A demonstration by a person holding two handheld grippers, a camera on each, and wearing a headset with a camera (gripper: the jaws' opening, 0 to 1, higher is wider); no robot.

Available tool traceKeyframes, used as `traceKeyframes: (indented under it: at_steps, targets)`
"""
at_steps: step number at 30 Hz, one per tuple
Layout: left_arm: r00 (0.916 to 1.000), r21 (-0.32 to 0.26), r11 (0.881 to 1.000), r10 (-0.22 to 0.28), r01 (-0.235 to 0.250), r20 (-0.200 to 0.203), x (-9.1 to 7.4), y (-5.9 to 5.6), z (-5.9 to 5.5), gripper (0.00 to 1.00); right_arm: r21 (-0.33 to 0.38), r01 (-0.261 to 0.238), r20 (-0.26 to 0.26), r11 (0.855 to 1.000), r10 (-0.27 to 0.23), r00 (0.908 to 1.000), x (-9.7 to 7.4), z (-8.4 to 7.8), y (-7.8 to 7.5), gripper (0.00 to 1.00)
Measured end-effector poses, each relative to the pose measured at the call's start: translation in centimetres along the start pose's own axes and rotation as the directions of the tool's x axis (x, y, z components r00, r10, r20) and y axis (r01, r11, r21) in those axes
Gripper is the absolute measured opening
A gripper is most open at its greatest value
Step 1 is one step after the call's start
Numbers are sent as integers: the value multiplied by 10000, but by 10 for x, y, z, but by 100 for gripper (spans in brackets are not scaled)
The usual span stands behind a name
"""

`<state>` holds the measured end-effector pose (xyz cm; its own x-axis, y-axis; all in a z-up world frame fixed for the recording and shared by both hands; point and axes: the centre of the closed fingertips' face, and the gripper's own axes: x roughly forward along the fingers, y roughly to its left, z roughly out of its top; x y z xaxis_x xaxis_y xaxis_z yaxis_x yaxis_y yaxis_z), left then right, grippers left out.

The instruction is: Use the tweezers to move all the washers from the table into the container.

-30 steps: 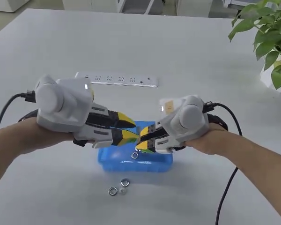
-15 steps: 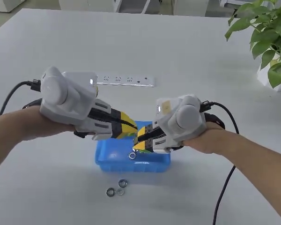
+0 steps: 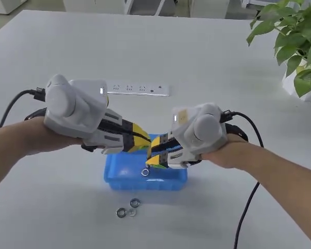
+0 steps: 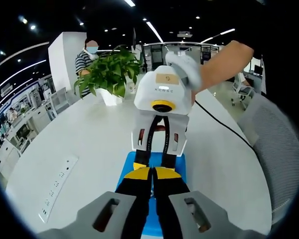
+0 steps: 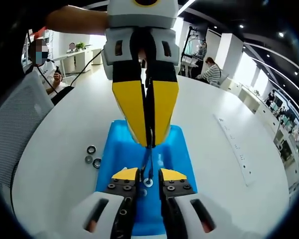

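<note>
Easing the right gripper [image 5: 148,175], pinching the tweezers [image 5: 147,164], should drop the washer [image 5: 148,182] into the blue container [image 5: 119,149]; left gripper [image 5: 149,143] clamps them.

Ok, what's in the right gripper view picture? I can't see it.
A washer hangs from thin tweezers over a blue container, between the right claw's yellow tips. The left claw reaches in from the top, and three washers lie on the white table.

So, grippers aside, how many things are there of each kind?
Tweezers: 1
Washers: 4
Container: 1
Power strip: 1
Plant: 1
Total: 8
</note>
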<state>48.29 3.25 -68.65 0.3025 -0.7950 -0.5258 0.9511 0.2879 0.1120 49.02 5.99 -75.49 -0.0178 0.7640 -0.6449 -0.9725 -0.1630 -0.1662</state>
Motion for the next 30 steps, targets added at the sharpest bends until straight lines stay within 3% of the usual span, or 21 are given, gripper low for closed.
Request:
traceKeyframes:
  at_steps: [11,13,30]
  targets:
    - [10000,-3,10000,-8,8,-92,-1,0,-1,4,455,198,12,9988,-199,9998,-12,-1,2,27]
    - [9999,13,10000,-11,11,-104,0,0,-1,4,979,396,107,9944,-409,9991,-17,1,1,32]
    - [10000,150,9999,57,-57,23,-10,-1,15,3,1940,1358,332,9716,-1448,9889,-59,9,7,44]
